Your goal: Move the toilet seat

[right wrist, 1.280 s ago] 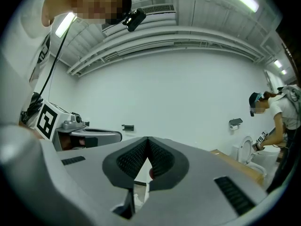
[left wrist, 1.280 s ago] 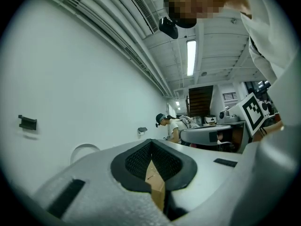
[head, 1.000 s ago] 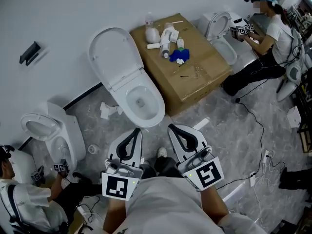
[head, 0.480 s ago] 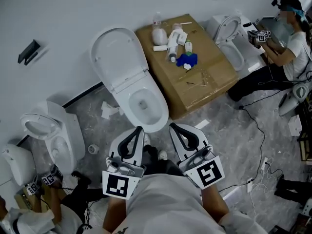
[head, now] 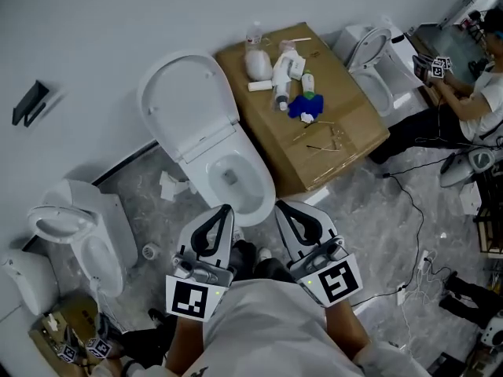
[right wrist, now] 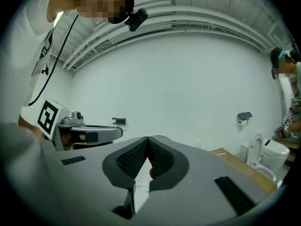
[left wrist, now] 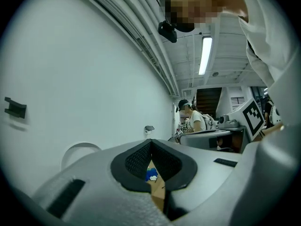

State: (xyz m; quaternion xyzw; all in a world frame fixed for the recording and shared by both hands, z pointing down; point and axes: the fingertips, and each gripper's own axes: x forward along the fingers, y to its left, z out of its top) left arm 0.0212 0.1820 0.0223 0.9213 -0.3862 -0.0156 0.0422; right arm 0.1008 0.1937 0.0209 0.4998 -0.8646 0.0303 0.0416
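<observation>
My left gripper (head: 225, 209) and right gripper (head: 277, 205) sit at the toilet bowl (head: 266, 182) front rim, jaws together and empty, probably ready to push the raised toilet seat (head: 189, 100).

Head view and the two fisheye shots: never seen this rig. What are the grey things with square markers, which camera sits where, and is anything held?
There is no robot here: a person holds a two-jaw gripper in each hand. The head view comes from a camera on that person's head, looking steeply down. In it the left gripper and right gripper point at a white toilet whose lid stands open. The marker cubes are part of the grippers. The two fisheye pictures come from a camera riding on each gripper, looking along its jaws. Both pairs of jaws are together with nothing between them, so nothing is held. Beside the toilet, a cardboard box carries bottles and a blue thing. Another toilet stands at the left, and another person works at the right.
</observation>
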